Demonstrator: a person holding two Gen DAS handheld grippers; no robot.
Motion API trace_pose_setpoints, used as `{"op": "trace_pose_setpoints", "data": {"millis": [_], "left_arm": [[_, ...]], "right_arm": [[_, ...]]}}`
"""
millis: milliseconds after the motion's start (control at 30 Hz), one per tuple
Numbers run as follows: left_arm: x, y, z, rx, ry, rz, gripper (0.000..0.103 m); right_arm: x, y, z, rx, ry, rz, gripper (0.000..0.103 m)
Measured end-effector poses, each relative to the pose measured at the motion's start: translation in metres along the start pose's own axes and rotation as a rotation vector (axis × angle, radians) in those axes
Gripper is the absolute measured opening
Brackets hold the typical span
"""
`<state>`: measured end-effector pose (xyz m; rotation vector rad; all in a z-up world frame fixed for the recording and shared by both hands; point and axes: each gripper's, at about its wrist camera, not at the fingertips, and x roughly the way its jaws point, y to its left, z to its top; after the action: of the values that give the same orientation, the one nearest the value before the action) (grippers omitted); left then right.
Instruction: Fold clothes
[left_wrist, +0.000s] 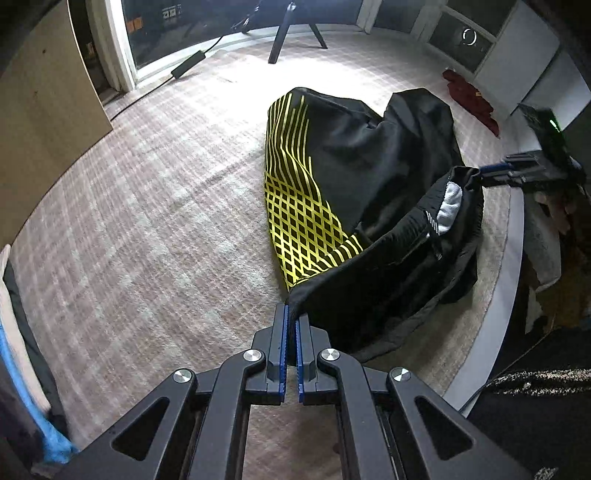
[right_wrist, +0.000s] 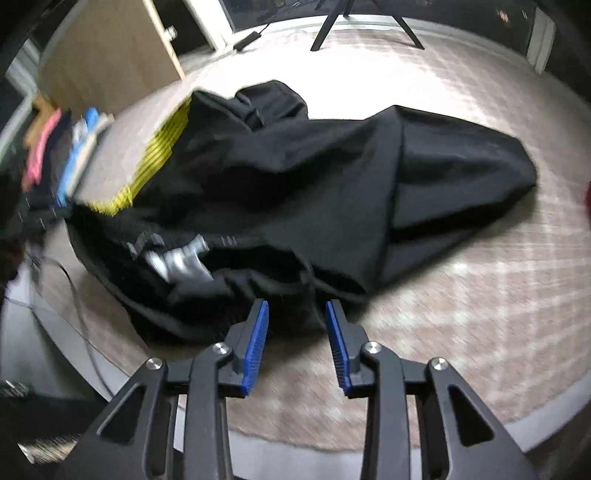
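1. The left gripper (left_wrist: 291, 314) is closed tight on a hem corner of the black shorts (left_wrist: 369, 177), which lie crumpled on the rug (left_wrist: 147, 221), yellow lattice print facing up on the left side. In my judgement the pinch takes only a thin fold of slippery fabric, so a sharp pull could strip it from the blue pads.
2. The waistband (left_wrist: 447, 206) stands raised and open, its white lining showing. If only 1 corner is lifted, the cloth will likely sag and twist, not spread flat.
3. The right gripper (right_wrist: 297, 314) stands with its jaws wide apart around the near edge of the shorts (right_wrist: 295, 192), clamping nothing. In the left wrist view its tips sit right at the waistband, though contact cannot be settled. That view is smeared, so the gripper is probably moving; closing at speed may catch 2 layers or miss the edge.
4. Surface: a pale checked rug covers the floor, rough enough to drag at dragged cloth.
5. Room, left to right: a stack of folded clothes (right_wrist: 62, 155) at the rug's left edge, a wooden panel (left_wrist: 44, 92), a glass door (left_wrist: 177, 29), dark tripod legs (left_wrist: 280, 37), and a red garment (left_wrist: 472, 96) on the floor far right.
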<state>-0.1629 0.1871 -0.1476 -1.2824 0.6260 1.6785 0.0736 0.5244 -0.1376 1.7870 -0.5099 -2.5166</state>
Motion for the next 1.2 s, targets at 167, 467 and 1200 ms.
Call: {"op": "trace_pose_setpoints", "data": {"millis": [167,467,1200], "left_arm": [[-0.011,0.017,-0.023,-0.030,0.003,0.009,0.003],[-0.016,0.025,-0.028,-0.033,0.013,0.012,0.003],[-0.002,0.037,-0.045,-0.018,0.019,-0.005,0.003]], "right_arm": [[0.019,-0.022,0.010,0.161,0.019,0.133,0.032],[0.040,0.016,0.018,0.102,0.040,0.077,0.006],[-0.014,0.034,-0.025,0.003,-0.010,0.200,0.016]]}}
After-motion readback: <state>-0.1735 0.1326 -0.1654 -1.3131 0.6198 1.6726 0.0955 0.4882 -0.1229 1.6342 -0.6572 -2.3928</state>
